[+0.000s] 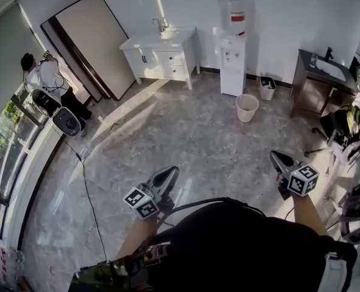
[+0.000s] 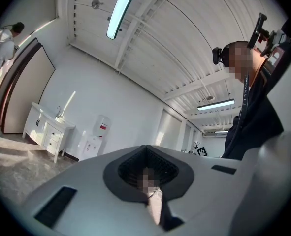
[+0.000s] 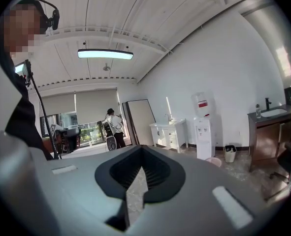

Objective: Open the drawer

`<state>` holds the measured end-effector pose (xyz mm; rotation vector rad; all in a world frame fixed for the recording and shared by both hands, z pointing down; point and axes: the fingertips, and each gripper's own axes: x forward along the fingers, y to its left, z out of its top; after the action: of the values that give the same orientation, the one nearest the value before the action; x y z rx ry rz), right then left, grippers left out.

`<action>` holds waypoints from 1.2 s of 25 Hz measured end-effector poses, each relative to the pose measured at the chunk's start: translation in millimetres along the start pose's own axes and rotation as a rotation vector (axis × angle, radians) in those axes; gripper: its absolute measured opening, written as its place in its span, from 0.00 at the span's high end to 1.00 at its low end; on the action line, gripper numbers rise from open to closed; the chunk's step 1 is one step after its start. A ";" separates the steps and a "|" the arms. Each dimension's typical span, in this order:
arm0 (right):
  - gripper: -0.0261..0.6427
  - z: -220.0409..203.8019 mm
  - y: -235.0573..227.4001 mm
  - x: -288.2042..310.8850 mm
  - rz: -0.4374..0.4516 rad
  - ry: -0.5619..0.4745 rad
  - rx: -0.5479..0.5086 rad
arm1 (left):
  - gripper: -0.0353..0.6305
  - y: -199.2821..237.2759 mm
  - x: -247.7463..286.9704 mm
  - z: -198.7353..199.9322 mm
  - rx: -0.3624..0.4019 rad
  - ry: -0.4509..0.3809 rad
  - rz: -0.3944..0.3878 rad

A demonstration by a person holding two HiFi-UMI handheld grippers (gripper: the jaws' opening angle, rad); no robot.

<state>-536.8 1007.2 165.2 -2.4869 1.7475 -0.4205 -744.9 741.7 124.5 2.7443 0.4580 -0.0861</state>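
Both grippers, left gripper [image 1: 170,174] and right gripper [image 1: 276,157], are carried empty with jaws closed together, seemingly because the drawer [image 1: 168,58] in the white cabinet [image 1: 140,41] stands well apart across the floor [image 1: 186,126], a gap only the head view reveals, while the right gripper view faces its fronts

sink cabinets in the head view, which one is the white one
The white sink cabinet stands against the far wall, just left of the water dispenser. The other sink cabinet, on the right side of the room, is dark brown.
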 end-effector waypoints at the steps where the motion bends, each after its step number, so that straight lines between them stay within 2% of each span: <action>1: 0.96 1.2 -5.9 4.2 -0.002 0.003 0.002 | 0.95 6.1 6.4 1.6 0.000 0.006 0.000; 5: 0.96 4.9 -26.7 26.2 -0.028 0.000 0.019 | 0.95 37.9 30.4 7.9 -0.012 0.012 -0.017; 11: 0.96 17.6 -46.2 79.5 -0.101 0.009 0.018 | 0.95 103.3 69.7 20.5 -0.031 0.019 -0.104; 14: 0.96 33.3 -43.0 117.2 -0.132 -0.005 0.014 | 0.95 148.4 81.1 40.0 -0.043 0.022 -0.139; 20: 0.96 68.9 -41.4 197.5 -0.181 -0.041 -0.001 | 0.95 227.4 103.2 83.9 0.003 0.037 -0.214; 24: 0.96 73.7 -32.9 253.1 -0.169 -0.036 -0.010 | 0.95 280.9 99.0 100.8 0.008 0.036 -0.211; 30: 0.96 80.3 -35.8 311.5 -0.143 -0.007 -0.022 | 0.95 339.5 90.2 110.8 -0.010 0.017 -0.154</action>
<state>-385.0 721.7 152.0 -2.6354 1.5864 -0.4036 -549.4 429.5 124.3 2.6979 0.6717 -0.0986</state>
